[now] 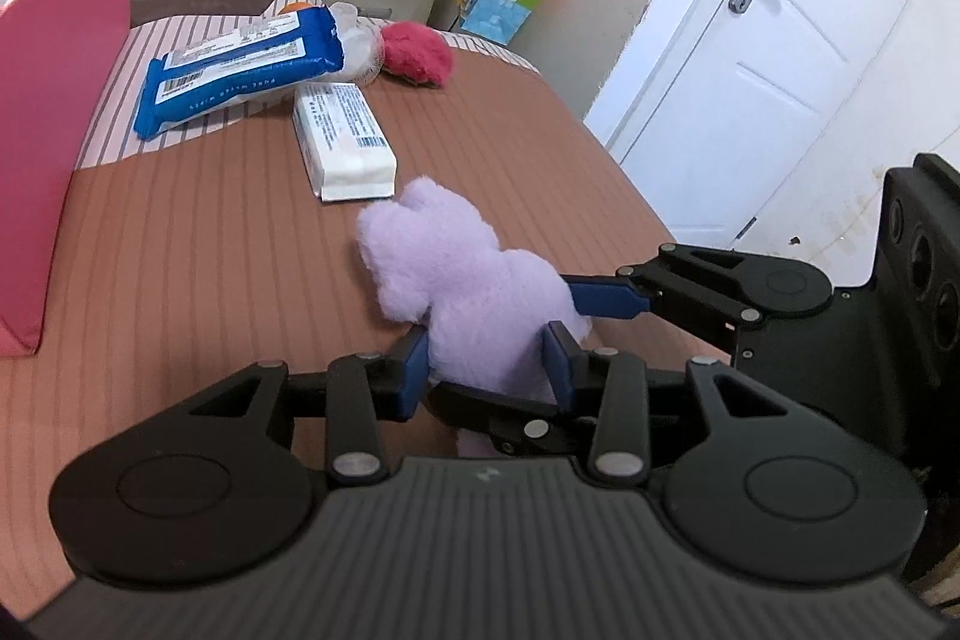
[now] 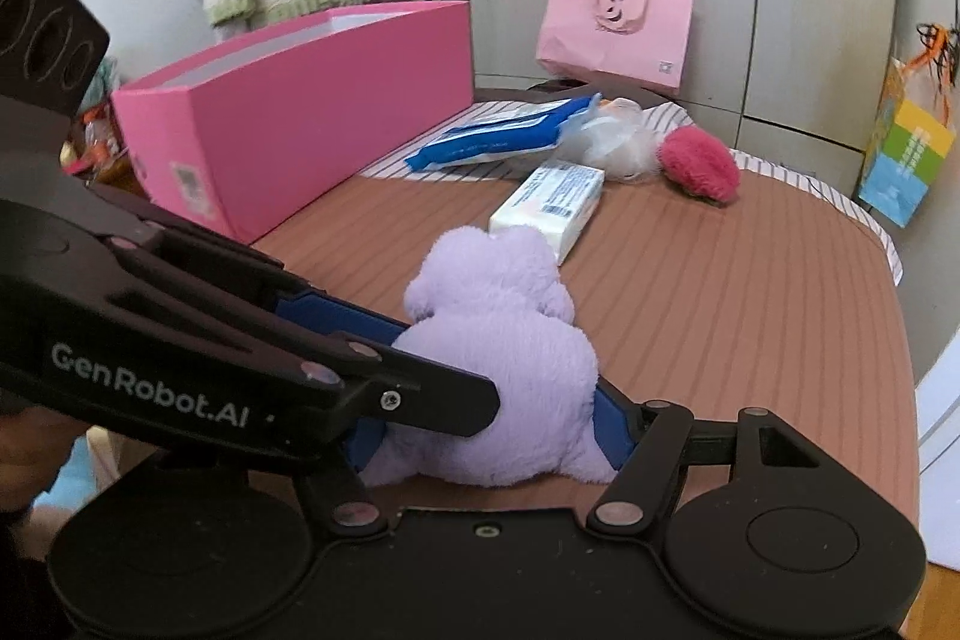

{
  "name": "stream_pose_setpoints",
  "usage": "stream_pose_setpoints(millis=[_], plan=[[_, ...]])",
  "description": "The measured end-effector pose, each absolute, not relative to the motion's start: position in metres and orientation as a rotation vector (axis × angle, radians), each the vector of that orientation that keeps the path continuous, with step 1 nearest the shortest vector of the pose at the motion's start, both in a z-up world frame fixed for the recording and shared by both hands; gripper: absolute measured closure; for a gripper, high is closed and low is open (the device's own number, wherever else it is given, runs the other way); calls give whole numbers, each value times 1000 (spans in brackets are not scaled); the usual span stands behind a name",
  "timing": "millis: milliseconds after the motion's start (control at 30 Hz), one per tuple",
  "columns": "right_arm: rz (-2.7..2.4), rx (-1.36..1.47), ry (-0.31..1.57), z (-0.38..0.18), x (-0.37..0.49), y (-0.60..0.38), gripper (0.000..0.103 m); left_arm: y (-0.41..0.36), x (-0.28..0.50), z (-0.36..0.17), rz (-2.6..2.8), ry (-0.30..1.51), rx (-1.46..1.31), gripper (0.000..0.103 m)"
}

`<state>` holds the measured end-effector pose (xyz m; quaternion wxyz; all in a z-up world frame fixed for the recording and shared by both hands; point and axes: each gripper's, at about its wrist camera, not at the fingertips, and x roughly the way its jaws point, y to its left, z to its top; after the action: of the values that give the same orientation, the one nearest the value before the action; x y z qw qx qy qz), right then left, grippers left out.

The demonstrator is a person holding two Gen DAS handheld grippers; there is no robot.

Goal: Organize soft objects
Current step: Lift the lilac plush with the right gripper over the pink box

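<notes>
Between both sets of jaws sits my purple plush toy [image 1: 474,304], just above the bed [image 1: 210,250]; left gripper [image 1: 486,370] and right gripper [image 2: 492,430] clamp its soft, light, squashy body.

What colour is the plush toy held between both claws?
Pale lilac plush toy; the right wrist view shows it best.

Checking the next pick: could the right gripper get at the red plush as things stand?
Probably not yet: the right gripper has its jaws closed on the purple plush, which the left gripper also grips. Past it, the mat toward the red plush looks clear.
</notes>
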<state>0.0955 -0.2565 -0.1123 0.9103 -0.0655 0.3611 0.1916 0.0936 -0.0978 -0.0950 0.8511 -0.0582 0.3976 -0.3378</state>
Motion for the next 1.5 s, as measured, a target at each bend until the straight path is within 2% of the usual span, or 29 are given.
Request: stream_pose_setpoints(millis=[600, 867, 1167, 1500], plan=[[522, -203, 769, -50, 62, -200, 30, -30, 47, -38, -701, 830, -143, 65], [642, -182, 799, -23, 60, -171, 30, 16, 35, -12, -673, 845, -171, 68], [710, -266, 684, 10, 70, -128, 30, 60, 34, 19, -607, 702, -172, 68], [727, -239, 602, 40, 123, -87, 29, 105, 80, 48, -531, 603, -234, 68]])
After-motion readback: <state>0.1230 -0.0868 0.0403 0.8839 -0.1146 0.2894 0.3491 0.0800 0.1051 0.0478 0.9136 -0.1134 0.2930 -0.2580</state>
